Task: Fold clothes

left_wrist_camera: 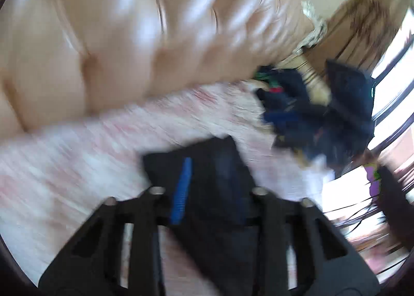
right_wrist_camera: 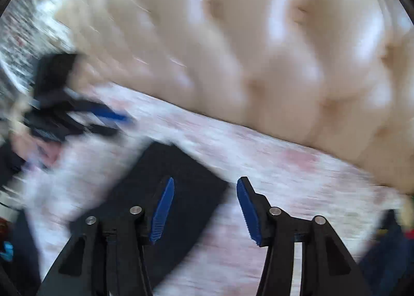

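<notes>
Dark folded garment point(right_wrist_camera: 160, 187) lies flat on the pale bedspread point(right_wrist_camera: 297, 166); left gripper point(left_wrist_camera: 204, 190) is clamped on its near edge, right gripper point(right_wrist_camera: 205, 208) gapes empty beside it; soft, light, floppy, so I'd pinch at corners.

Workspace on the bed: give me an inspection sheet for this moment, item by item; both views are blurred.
Surface: bed cover, pale with pinkish pattern.
Job's things: dark garment lying flat, partly folded; part of it lies between the left gripper's fingers.
Clutter: dark clothes pile at the bed's edge.
Grippers: left gripper shut on the dark garment; right gripper open, one finger over the garment's edge, nothing between its pads.
Cables: thin dark lines at the left view's right edge, too blurred to tell.
Surroundings: tufted cream headboard; bright window.
</notes>
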`<action>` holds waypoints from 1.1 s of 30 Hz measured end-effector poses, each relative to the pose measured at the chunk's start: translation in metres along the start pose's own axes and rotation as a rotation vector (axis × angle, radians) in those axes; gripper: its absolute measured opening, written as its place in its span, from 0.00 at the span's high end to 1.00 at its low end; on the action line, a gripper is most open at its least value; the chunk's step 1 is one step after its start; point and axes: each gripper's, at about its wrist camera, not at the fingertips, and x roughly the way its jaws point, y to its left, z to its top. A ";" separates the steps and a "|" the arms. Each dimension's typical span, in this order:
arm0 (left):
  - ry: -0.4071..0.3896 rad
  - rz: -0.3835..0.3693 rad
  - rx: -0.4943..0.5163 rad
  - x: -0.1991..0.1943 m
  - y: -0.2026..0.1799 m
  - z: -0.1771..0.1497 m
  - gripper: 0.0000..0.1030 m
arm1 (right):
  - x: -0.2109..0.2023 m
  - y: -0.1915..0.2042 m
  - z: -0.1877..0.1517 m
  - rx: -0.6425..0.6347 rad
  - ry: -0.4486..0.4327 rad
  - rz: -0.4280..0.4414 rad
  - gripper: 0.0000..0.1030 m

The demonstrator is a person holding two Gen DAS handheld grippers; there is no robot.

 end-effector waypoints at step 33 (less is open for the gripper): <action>-0.503 -0.149 -0.954 -0.017 -0.067 -0.272 0.46 | -0.062 0.025 -0.070 0.243 0.081 -0.028 0.21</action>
